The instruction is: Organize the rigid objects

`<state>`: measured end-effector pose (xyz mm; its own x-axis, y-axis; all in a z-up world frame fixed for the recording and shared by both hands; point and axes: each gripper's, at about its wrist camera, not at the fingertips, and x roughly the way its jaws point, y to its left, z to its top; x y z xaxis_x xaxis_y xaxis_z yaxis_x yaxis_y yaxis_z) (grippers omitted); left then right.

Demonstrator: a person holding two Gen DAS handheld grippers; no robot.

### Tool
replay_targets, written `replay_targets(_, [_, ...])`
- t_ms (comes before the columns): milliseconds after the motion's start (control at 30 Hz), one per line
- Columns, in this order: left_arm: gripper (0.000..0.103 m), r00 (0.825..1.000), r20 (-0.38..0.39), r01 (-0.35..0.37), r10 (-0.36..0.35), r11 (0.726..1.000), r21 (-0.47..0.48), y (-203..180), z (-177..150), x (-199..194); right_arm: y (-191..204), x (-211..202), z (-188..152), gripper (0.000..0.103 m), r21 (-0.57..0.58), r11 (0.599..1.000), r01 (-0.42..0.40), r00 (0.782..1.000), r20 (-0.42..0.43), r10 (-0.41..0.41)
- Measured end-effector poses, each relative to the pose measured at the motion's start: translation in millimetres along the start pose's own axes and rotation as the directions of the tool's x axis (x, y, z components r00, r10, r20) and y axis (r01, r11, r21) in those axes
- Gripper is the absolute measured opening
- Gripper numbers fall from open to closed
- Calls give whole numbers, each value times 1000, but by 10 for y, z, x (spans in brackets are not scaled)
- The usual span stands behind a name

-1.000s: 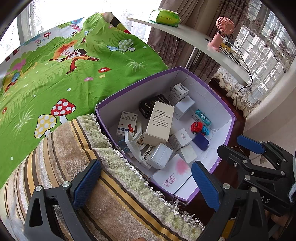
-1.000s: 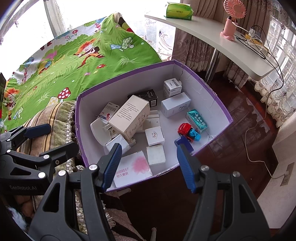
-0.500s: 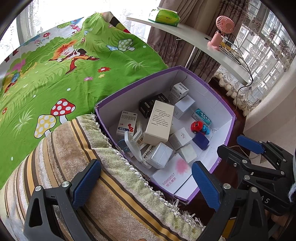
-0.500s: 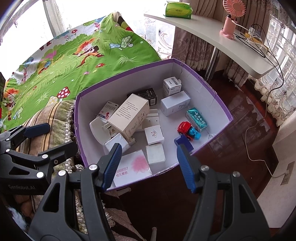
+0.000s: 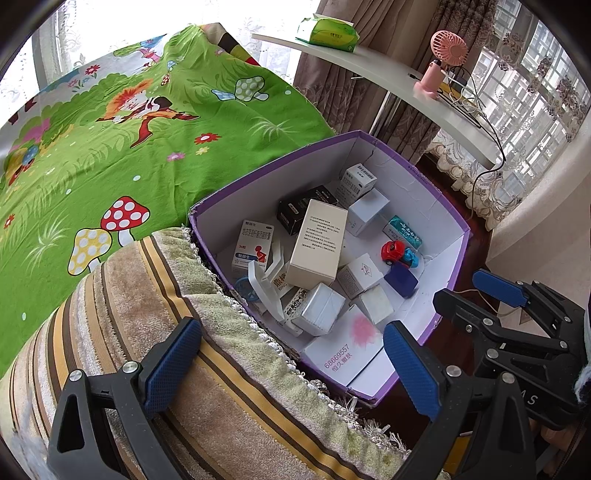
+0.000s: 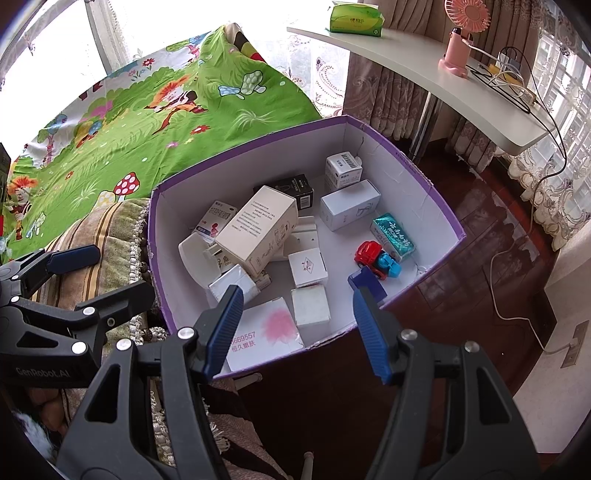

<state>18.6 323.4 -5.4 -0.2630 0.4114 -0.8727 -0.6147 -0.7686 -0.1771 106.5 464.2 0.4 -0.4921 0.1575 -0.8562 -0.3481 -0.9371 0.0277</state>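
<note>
A purple-rimmed cardboard box [image 5: 439, 188] [image 6: 436, 177] with a white inside stands beside the bed. In it lie several small cartons, among them a tall cream carton [image 5: 317, 243] [image 6: 258, 229], a black carton [image 5: 295, 210], a teal packet [image 6: 392, 236], a red and blue toy car [image 5: 399, 254] [image 6: 376, 258] and a dark blue block [image 5: 400, 280]. My left gripper [image 5: 291, 365] hangs open over the striped blanket and the box's near corner, holding nothing. My right gripper [image 6: 299, 328] is open above the box's front edge, empty. Each gripper shows in the other's view.
A green cartoon bedsheet [image 5: 110, 140] covers the bed at left, with a striped fringed blanket [image 5: 207, 369] on its edge. A white curved desk [image 6: 424, 70] carries a pink fan [image 6: 461, 33], a green tissue pack [image 6: 354, 18] and cables. Dark wood floor [image 6: 480, 266] lies right of the box.
</note>
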Motion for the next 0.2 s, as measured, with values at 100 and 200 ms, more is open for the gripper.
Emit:
replay_targets(100, [101,1000,2,1,-1,1000,13,-11,-31,0,1,1,-4,65,-1,1000,0,1000,0,0])
replay_targets(200, [102,1000,3,-4,4,1000,26,-30,-46,-6,0,3,-7,65,-2,1000,-4,1000,1,4])
